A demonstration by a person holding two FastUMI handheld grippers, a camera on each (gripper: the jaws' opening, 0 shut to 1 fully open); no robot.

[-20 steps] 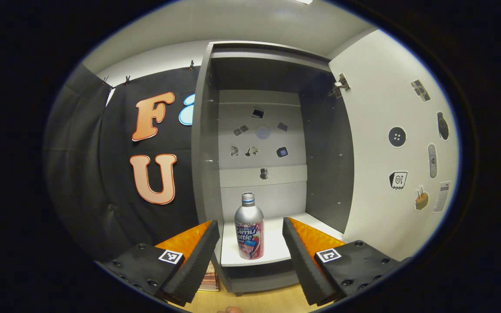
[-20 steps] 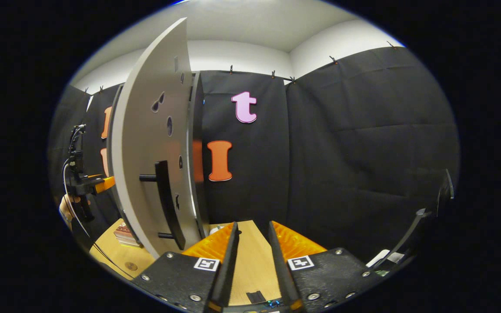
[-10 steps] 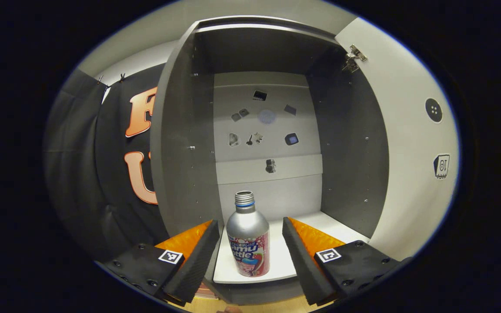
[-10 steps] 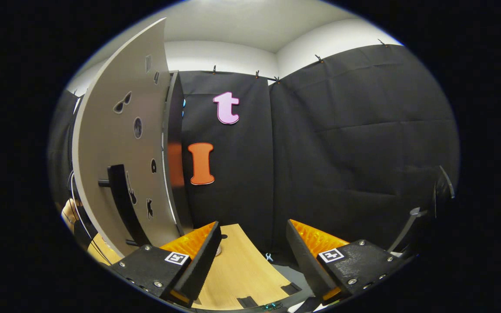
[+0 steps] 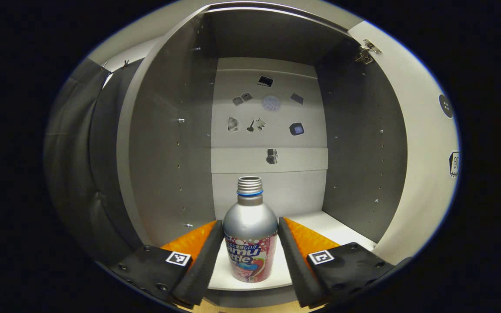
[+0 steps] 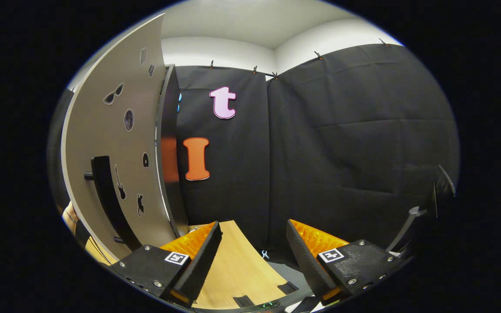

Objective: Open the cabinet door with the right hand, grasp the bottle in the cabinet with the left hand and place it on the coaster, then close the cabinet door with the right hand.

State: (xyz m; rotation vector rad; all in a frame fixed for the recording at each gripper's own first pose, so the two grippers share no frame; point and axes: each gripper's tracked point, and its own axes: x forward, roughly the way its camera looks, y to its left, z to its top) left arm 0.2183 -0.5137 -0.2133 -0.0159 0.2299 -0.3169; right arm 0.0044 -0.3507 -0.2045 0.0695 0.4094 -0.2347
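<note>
A silver bottle (image 5: 250,248) with a red printed label and an uncapped threaded neck stands upright on the white shelf (image 5: 320,224) inside the grey cabinet (image 5: 168,152). My left gripper (image 5: 251,221) is inside the cabinet mouth, with a finger against each side of the bottle's body. The cabinet door (image 5: 424,143) stands swung wide at the right. In the right gripper view, the outer face of the door (image 6: 115,139) and its dark bar handle (image 6: 105,195) are at the left. My right gripper (image 6: 252,243) is open over the wooden table (image 6: 237,265), to the right of the door.
Small stickers dot the cabinet's back panel (image 5: 268,126) and the door. A person's hand (image 6: 70,215) peeks out low behind the door. Black clips and small dark items (image 6: 287,288) lie near the table's edge. A dark stand (image 6: 424,217) rises at the far right.
My left gripper moved forward into the cabinet and its fingers closed in onto the bottle. My right gripper opened and drew away to the right of the door handle.
</note>
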